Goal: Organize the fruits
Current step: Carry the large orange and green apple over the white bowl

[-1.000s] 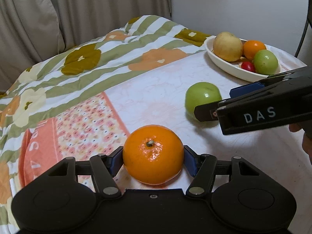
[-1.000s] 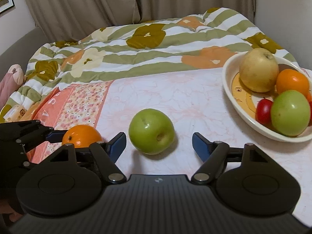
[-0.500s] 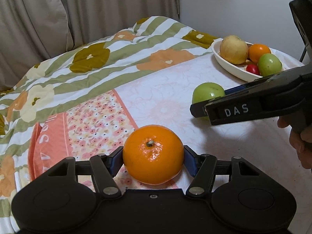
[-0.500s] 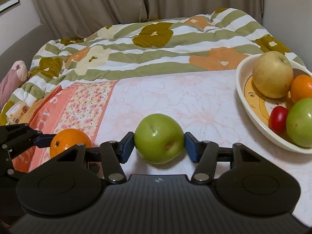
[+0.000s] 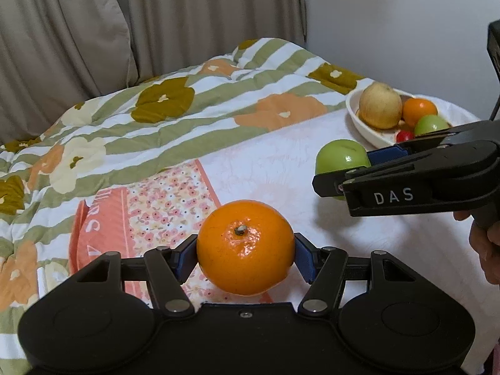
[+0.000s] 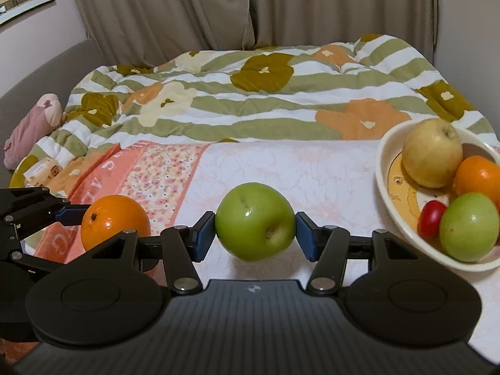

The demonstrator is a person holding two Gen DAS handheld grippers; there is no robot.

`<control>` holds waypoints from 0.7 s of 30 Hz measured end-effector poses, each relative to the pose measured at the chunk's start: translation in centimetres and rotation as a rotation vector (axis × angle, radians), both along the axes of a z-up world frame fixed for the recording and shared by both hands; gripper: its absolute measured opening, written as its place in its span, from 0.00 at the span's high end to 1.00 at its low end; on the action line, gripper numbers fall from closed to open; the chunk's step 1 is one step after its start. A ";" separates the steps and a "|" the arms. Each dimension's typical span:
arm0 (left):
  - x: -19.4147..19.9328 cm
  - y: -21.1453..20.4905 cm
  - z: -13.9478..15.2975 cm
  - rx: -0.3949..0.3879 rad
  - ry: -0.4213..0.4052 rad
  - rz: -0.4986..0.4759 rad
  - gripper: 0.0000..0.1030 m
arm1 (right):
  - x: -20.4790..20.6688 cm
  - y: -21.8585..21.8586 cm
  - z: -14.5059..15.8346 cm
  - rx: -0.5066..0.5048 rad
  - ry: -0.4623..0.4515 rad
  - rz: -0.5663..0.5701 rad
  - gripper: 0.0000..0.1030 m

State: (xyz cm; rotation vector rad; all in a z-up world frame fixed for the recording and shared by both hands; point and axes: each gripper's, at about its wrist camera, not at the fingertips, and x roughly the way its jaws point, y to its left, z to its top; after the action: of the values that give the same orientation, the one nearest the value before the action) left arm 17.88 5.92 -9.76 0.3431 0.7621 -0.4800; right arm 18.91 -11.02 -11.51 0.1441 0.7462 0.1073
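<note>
My left gripper [image 5: 245, 251] is shut on an orange [image 5: 245, 247] and holds it above the bedspread; the orange also shows in the right wrist view [image 6: 115, 222]. My right gripper [image 6: 254, 234] is shut on a green apple [image 6: 254, 220], lifted off the cloth; the apple also shows in the left wrist view [image 5: 340, 157]. A cream bowl [image 6: 382, 168] at the right holds a yellow pear [image 6: 432, 153], an orange [image 6: 478, 176], a green apple [image 6: 468, 226] and a small red fruit [image 6: 431, 218].
The fruit lie on a bed with a pale pink floral cloth [image 6: 312, 168] and a green-striped flowered quilt [image 6: 250, 93]. Curtains and a wall stand behind. A pink soft toy [image 6: 34, 128] lies at the far left.
My right gripper closed on the green apple and lifted it. Both grippers rose, the left one with the orange.
</note>
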 end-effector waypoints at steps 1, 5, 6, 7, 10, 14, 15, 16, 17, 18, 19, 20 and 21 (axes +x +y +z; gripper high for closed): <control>-0.2 -0.2 0.4 -0.003 -0.003 0.005 0.35 | -0.3 -0.3 0.4 0.001 -0.004 0.004 0.32; -0.7 -1.3 1.8 -0.013 -0.016 0.016 0.35 | -1.2 -1.5 1.8 0.000 -0.019 0.012 0.32; -0.8 -1.7 2.2 -0.016 -0.022 0.018 0.35 | -1.5 -1.9 2.1 0.000 -0.021 0.012 0.32; -1.0 -2.1 2.5 -0.018 -0.027 0.020 0.35 | -1.7 -2.3 2.5 0.000 -0.024 0.012 0.32; -1.3 -3.4 3.6 -0.033 -0.036 0.026 0.35 | -2.5 -3.9 3.6 -0.002 -0.036 0.010 0.32; -1.7 -5.6 4.8 -0.047 -0.050 0.027 0.35 | -3.4 -6.5 5.0 -0.006 -0.052 0.003 0.32; -1.8 -6.2 5.0 -0.052 -0.052 0.027 0.35 | -3.6 -7.2 5.3 -0.006 -0.055 0.000 0.32; -1.9 -6.9 5.3 -0.058 -0.053 0.025 0.35 | -3.8 -8.0 5.6 -0.007 -0.057 -0.004 0.32; -2.0 -7.5 5.4 -0.062 -0.054 0.024 0.35 | -3.9 -8.8 5.8 -0.008 -0.059 -0.006 0.32; -2.0 -8.1 5.6 -0.065 -0.055 0.022 0.35 | -4.1 -9.6 6.0 -0.009 -0.060 -0.010 0.32; -2.1 -8.9 5.8 -0.067 -0.057 0.019 0.35 | -4.2 -10.5 6.1 -0.011 -0.061 -0.014 0.32; -2.1 -9.6 6.0 -0.068 -0.058 0.017 0.35 | -4.3 -11.4 6.3 -0.012 -0.062 -0.018 0.32; -2.1 -10.2 6.0 -0.069 -0.058 0.014 0.35 | -4.4 -12.2 6.4 -0.012 -0.063 -0.022 0.32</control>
State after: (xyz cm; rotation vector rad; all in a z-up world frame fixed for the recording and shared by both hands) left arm 15.81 -4.32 -3.72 0.2857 0.6893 -0.4800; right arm 14.54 -23.24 -5.10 0.1367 0.6821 0.0855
